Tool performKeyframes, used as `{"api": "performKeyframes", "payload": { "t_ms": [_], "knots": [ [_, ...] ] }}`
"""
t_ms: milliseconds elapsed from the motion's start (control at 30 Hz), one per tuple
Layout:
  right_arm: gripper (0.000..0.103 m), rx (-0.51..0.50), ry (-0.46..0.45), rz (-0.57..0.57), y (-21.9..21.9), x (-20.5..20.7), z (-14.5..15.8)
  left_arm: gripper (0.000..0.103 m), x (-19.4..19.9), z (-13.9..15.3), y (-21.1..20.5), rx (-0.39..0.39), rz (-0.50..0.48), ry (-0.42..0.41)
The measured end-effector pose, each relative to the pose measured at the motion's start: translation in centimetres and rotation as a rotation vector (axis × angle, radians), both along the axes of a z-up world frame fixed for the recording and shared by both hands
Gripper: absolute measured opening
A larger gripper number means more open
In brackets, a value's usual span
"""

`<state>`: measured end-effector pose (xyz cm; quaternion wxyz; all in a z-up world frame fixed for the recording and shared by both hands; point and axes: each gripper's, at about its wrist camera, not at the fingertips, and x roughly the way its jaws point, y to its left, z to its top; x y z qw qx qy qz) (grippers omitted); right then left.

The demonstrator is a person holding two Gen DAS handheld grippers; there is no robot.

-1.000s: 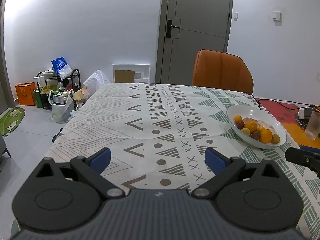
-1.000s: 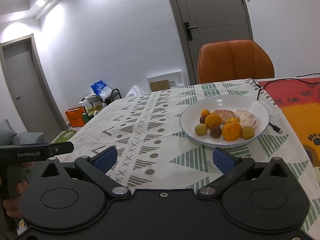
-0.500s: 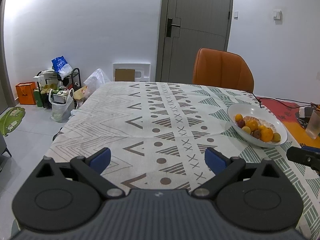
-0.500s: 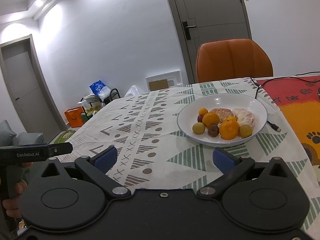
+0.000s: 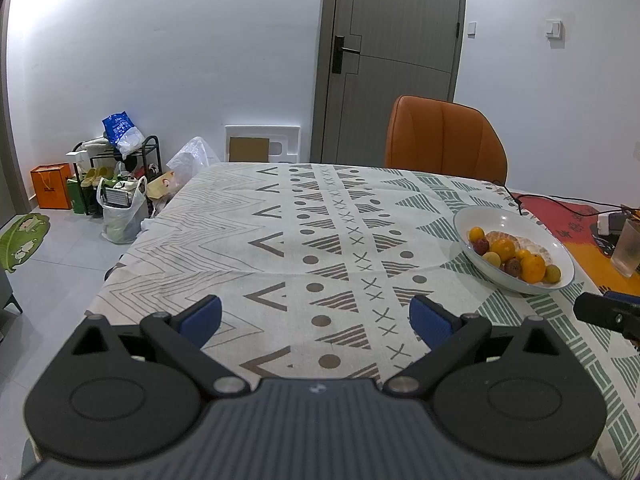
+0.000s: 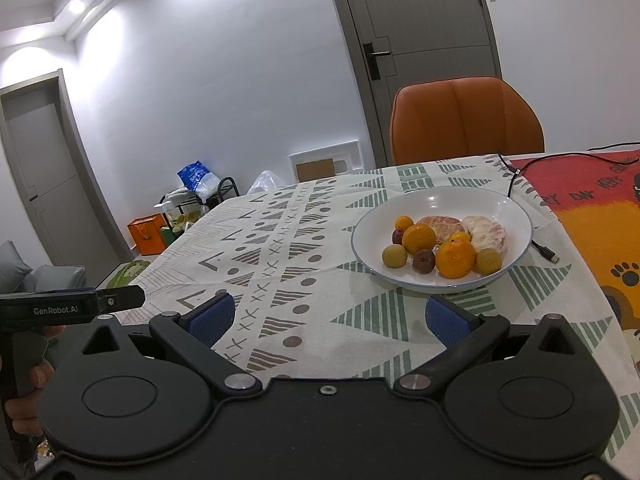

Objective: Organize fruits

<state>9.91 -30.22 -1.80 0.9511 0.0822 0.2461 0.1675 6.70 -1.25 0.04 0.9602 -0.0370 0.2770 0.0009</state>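
A white bowl (image 6: pixel 504 204) stands on the patterned tablecloth and holds several fruits: oranges (image 6: pixel 455 258), peeled citrus (image 6: pixel 486 234), small yellow-green fruits (image 6: pixel 394 256) and dark red ones (image 6: pixel 423 261). In the left wrist view the bowl (image 5: pixel 500 216) is far right. My right gripper (image 6: pixel 328 318) is open and empty, just short of the bowl. My left gripper (image 5: pixel 316 318) is open and empty over the tablecloth, left of the bowl.
An orange chair (image 5: pixel 444 140) stands at the table's far side. A red and orange mat (image 6: pixel 592 208), a black cable (image 6: pixel 540 246) and a glass (image 5: pixel 628 246) lie right of the bowl. Bags and a rack (image 5: pixel 116 184) stand on the floor at left.
Both grippers have drifted slightly; the bowl sits a little further left in the right wrist view and further right in the left wrist view. Both grippers stay open.
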Motion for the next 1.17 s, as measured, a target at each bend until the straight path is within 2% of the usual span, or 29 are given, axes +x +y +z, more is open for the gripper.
{"api": "performKeyframes", "payload": {
  "t_ms": [1167],
  "knots": [
    [0.103, 0.002, 0.007, -0.01, -0.3, -0.12, -0.23, 0.099, -0.1, -0.26, -0.49, 0.006, -0.007, 0.007]
  ]
}}
